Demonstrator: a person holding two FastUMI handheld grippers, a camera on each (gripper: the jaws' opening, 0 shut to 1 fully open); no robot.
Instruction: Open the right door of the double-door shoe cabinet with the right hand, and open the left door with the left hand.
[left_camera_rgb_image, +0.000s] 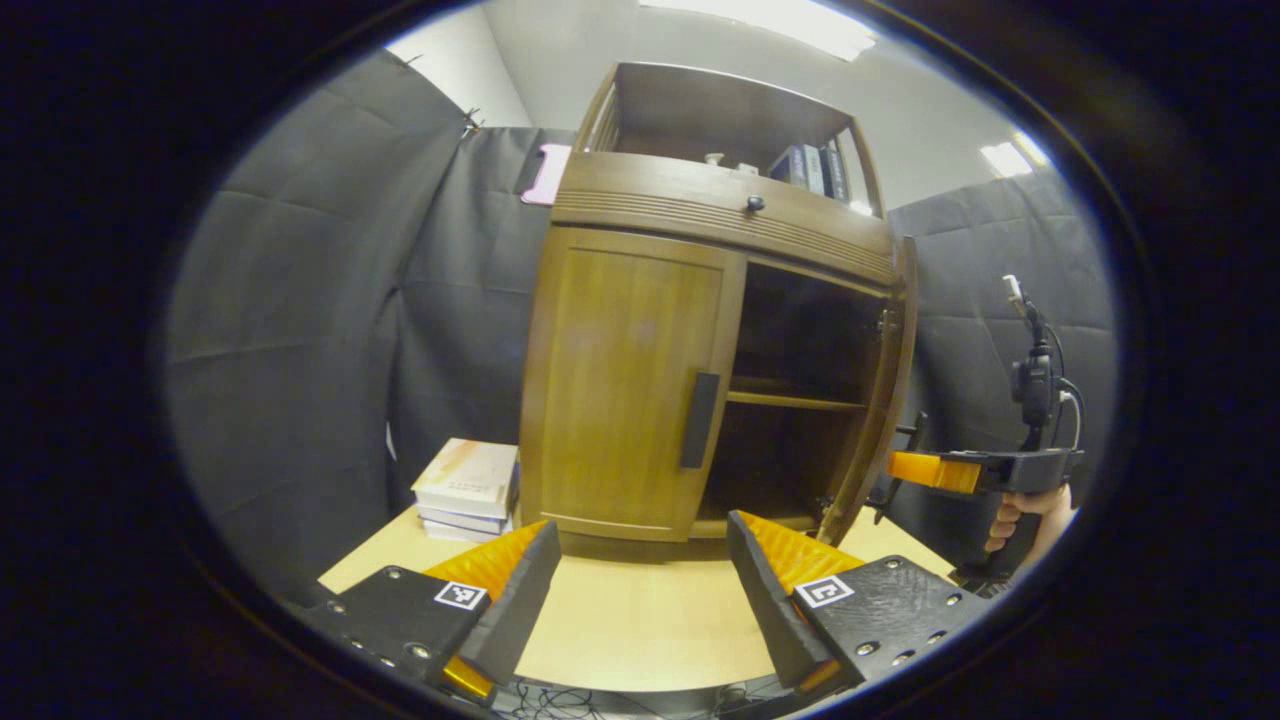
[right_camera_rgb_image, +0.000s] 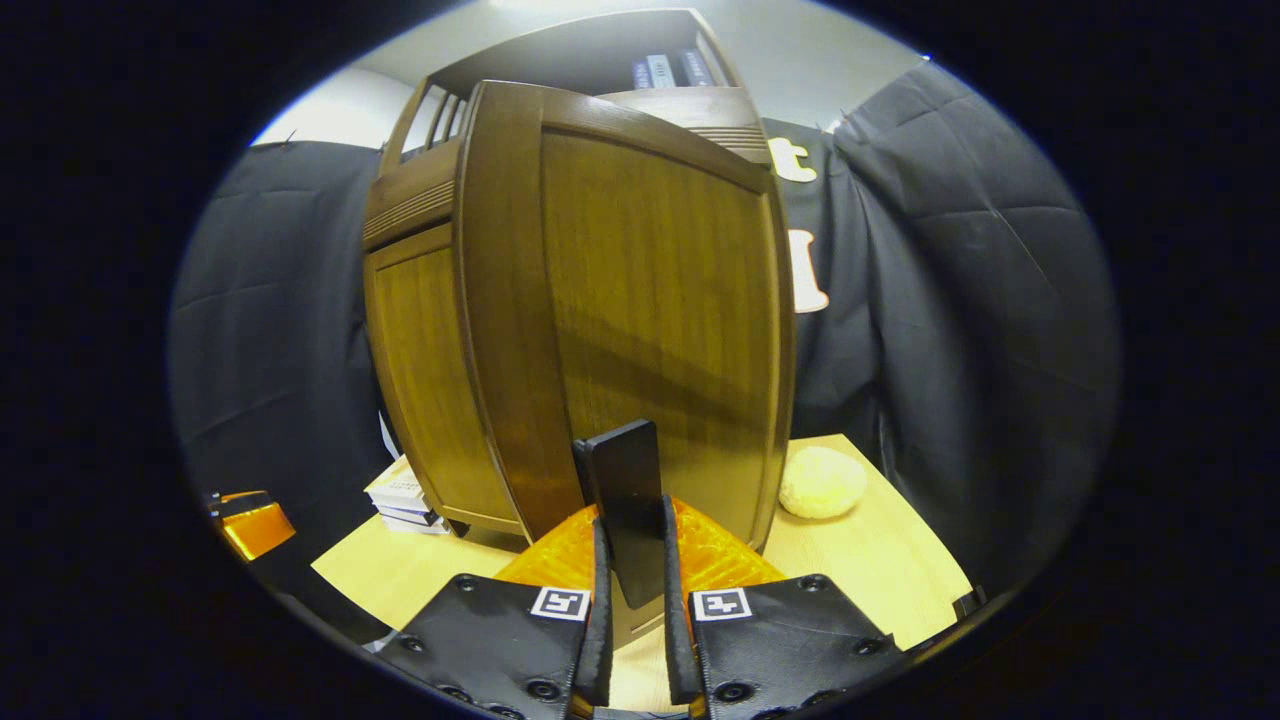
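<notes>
We saw the shoe cabinet on the table, its right door swung open, left door closed. The right gripper pinched the right door's handle; the left gripper hung spread before the cabinet.

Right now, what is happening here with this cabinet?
A person holds a claw in each hand at the brown wooden double-door cabinet. The right claw is shut on the black handle of the right door, which stands open. The left claw is open before the closed left door.
</notes>
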